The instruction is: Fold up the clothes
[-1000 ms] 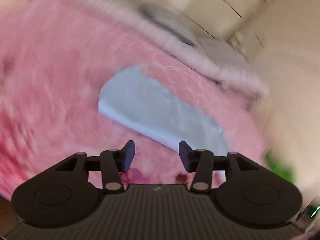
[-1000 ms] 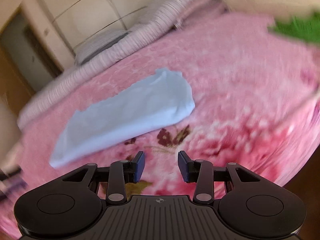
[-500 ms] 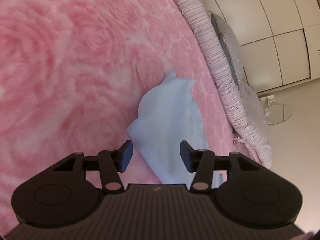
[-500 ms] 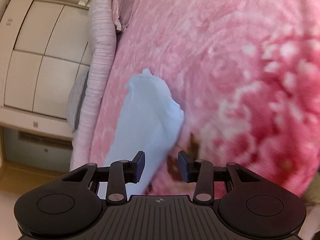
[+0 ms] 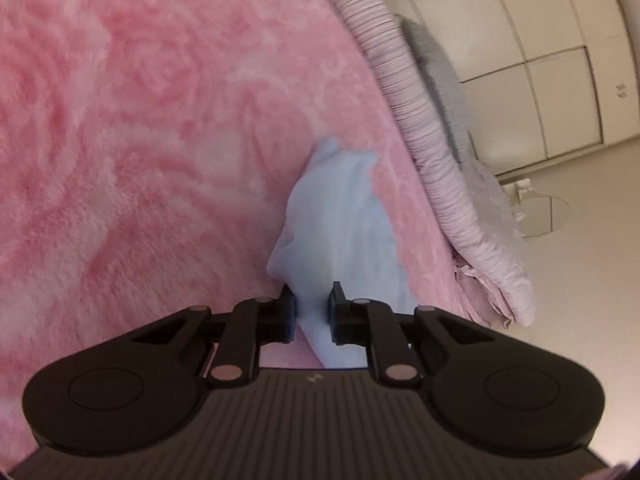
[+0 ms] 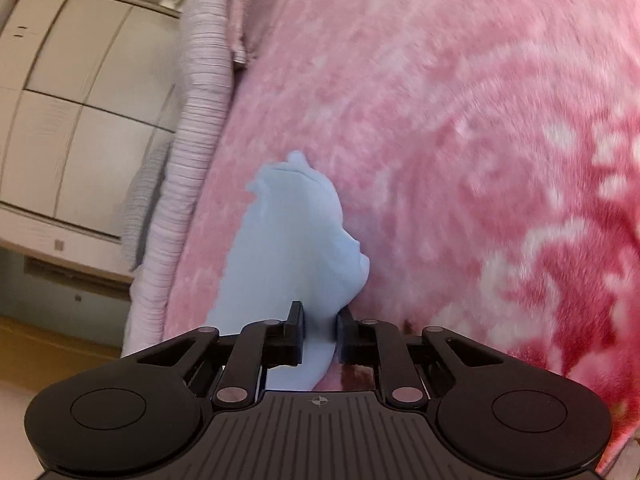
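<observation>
Left wrist camera sits low behind its tool (image 5: 312, 312), angled down and close over the pink bed (image 5: 120, 140); right wrist camera does likewise behind its tool (image 6: 320, 334); both share the light blue garment (image 5: 340, 220) (image 6: 288, 240), and the white wardrobe (image 5: 540, 60) (image 6: 72, 100) behind.

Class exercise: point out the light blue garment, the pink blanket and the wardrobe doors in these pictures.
light blue garment (image 5: 340, 232): left wrist view, middle of the cloth.
pink blanket (image 6: 460, 140): right wrist view, bare fluffy surface.
wardrobe doors (image 5: 560, 100): left wrist view, a cream door panel.
</observation>
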A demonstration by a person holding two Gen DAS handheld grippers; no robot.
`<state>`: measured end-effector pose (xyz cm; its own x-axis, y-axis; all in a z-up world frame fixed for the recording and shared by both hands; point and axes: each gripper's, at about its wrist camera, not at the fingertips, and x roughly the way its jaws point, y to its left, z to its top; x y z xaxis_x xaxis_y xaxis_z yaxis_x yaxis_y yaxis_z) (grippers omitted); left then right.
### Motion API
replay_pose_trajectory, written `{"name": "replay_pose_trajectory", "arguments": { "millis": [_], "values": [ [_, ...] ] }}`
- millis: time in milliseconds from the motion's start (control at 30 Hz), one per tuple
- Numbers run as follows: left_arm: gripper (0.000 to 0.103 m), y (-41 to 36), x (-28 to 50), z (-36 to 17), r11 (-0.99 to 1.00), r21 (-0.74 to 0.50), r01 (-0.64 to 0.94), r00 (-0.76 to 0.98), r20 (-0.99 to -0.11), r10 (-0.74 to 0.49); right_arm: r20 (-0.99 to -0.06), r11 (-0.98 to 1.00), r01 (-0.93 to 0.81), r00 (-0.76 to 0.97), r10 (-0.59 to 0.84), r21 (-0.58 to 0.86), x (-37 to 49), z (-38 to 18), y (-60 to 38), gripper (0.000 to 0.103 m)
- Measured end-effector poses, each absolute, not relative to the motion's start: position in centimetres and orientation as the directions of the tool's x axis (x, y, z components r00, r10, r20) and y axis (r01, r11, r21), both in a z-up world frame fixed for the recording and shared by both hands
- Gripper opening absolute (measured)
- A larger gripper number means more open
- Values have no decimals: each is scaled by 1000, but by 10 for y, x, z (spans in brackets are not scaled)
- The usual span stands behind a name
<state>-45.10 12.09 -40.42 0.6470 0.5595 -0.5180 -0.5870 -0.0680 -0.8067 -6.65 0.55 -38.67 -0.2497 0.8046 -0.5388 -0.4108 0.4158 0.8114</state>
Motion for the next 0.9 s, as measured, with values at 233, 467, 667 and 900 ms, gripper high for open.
{"name": "replay_pose_trajectory", "arguments": {
  "millis": [233,467,667,900],
  "values": [
    [11,52,-458,-381,22,-769,-639,650,-526,548,-555,424,-423,-256,792,801,-48,-372,-42,14],
    [17,16,-459,-390,88,-667,-740,617,-620,485,-572,438,-425,-266,776,792,-35,-380,-86,16],
    [22,14,-466,-360,164,-565,-808,560,-652,511,-686,486,-633,-100,721,603,-46,-343,-97,30],
    [20,-3,-471,-320,253,-355,-900,432,-653,622,-616,249,-925,20,787,288,-95,-295,-105,30]
  ]
}}
